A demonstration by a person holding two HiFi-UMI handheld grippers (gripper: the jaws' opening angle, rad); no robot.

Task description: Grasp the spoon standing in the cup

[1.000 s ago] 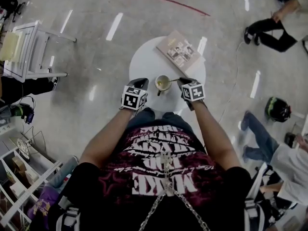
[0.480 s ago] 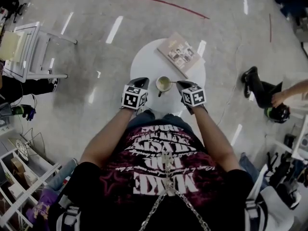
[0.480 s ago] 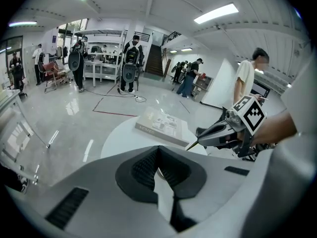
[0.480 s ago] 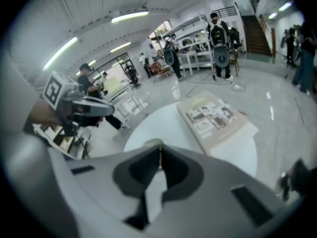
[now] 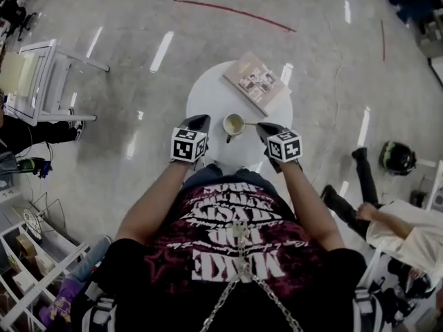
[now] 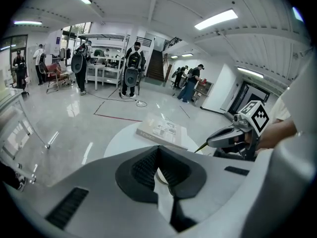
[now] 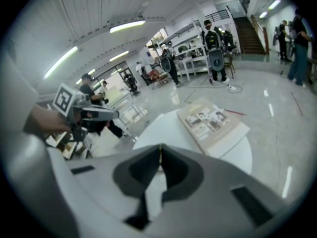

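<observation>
Table: we count one round white table (image 5: 208, 95), standing on a shiny floor.
Book: one book (image 5: 257, 81) lies flat on the far right part of the table and reaches its rim.
Cup: one cup (image 5: 234, 124) stands upright on the near part of the table. It is nearer to us than the book and apart from it.
Spoon: one spoon (image 5: 249, 124). Its bowl end is in the cup, and its thin handle slants out over the cup's right rim.
Grippers: two, one on each side of the cup, each with one marker cube.
Left gripper (image 5: 201, 119): just left of the cup and not touching it. We see its jaws drawn together with nothing between them.
Right gripper (image 5: 261, 125): just right of the cup. Its jaws are pinched narrow on the end of the spoon's handle.
Bystander: we make out one person (image 5: 387, 220) at the near right, well apart from the table.
</observation>
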